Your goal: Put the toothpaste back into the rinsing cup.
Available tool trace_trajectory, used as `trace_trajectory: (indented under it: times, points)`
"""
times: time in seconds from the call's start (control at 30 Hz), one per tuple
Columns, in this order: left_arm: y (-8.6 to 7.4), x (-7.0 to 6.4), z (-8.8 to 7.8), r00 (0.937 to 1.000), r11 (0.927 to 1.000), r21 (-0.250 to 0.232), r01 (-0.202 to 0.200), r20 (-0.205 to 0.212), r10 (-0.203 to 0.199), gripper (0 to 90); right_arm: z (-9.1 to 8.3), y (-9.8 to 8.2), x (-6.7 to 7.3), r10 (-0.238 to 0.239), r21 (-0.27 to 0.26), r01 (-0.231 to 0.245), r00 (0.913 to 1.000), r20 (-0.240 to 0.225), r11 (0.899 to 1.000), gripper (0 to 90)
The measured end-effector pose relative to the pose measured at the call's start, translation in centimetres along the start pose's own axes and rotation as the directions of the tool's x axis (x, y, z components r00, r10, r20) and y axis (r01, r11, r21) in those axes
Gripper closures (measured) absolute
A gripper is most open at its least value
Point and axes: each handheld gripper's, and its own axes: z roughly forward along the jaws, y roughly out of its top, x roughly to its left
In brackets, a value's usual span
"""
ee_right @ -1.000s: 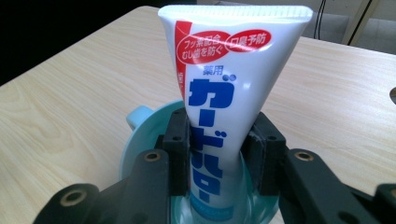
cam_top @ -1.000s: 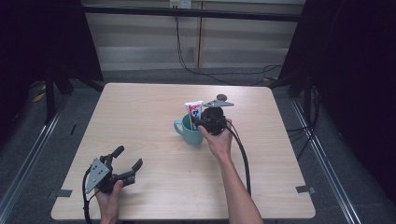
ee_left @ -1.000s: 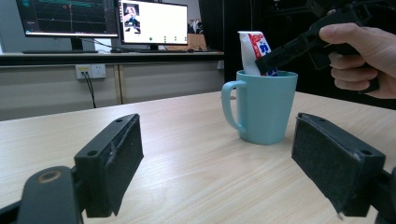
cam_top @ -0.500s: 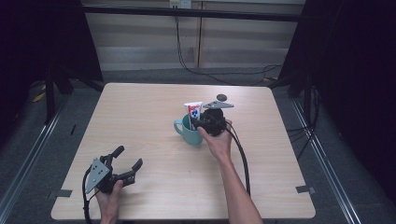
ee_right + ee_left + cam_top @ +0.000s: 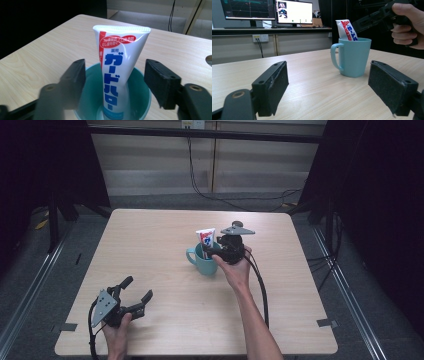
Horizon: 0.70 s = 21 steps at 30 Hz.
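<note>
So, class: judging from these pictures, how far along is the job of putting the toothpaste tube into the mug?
Done: the toothpaste tube stands cap-down inside the teal mug. In hand: the right gripper has just been opening, its jaws apart on either side of the tube, not pressing it. Left: probably only drawing that gripper away. The left gripper rests open near the table's front.

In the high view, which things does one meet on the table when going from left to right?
Left claw → teal mug with the toothpaste tube standing in it → right claw, its jaws just opened around the tube.
</note>
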Motion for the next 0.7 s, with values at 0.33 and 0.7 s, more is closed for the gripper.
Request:
trace_trajectory:
  times: [0.33,0.7]
  points:
    - [0.0,0.0,0.0,1.0,1.0,0.001,-0.001,-0.001,0.001,16.3,-1.0,-0.1,-0.3,0.035,-0.034,-0.036,0.9992,-0.02,0.999,18.3]
    - [0.0,0.0,0.0,1.0,1.0,0.0,0.0,0.0,0.0,16.3,-2.6,-0.2,-0.1,0.038,-0.063,-0.039,0.9992,-0.011,0.997,15.8]
